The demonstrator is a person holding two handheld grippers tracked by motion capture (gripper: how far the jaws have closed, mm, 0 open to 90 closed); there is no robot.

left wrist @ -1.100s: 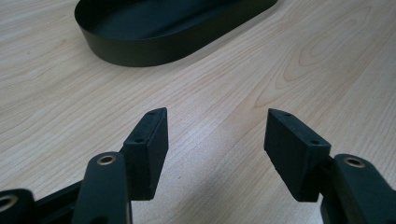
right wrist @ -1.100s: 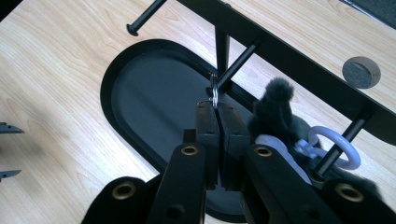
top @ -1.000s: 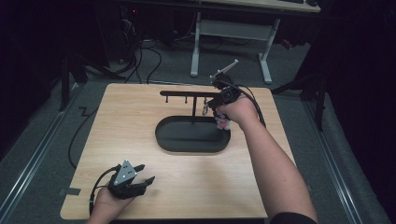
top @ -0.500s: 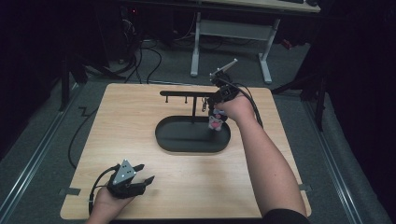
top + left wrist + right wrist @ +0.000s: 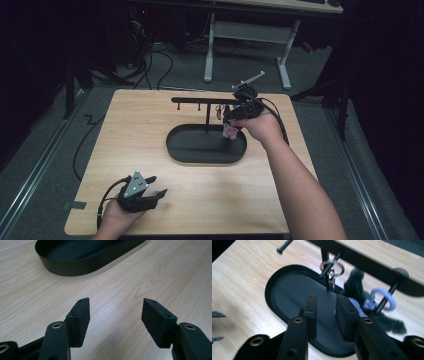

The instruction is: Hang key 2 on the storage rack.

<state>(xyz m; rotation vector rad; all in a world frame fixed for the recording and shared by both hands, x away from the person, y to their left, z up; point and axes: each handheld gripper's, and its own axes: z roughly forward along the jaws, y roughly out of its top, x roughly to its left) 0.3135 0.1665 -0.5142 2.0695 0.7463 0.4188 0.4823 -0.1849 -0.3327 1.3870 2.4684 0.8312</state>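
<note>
While the left gripper (image 5: 159, 194) sat on the table (image 5: 135, 120) well in front of the oval black tray (image 5: 180, 150), jaws wide apart with nothing between them, the right gripper (image 5: 325, 307) hovered over the tray's far right end. Its jaws had just been opening, nothing between them. Just beyond them, a metal key ring (image 5: 332, 266) hung on a peg of the rack (image 5: 372, 258) standing in the tray, with a fuzzy dark keychain (image 5: 354, 282) beside it.

Black stand (image 5: 372, 260) with horizontal bar and pegs rose from a black oval tray (image 5: 200, 152) on the tabletop, silver key ring (image 5: 331, 267) hung on one peg, pale lilac ring (image 5: 384, 298) with dark fuzzy charm (image 5: 355, 280) on the next.
</note>
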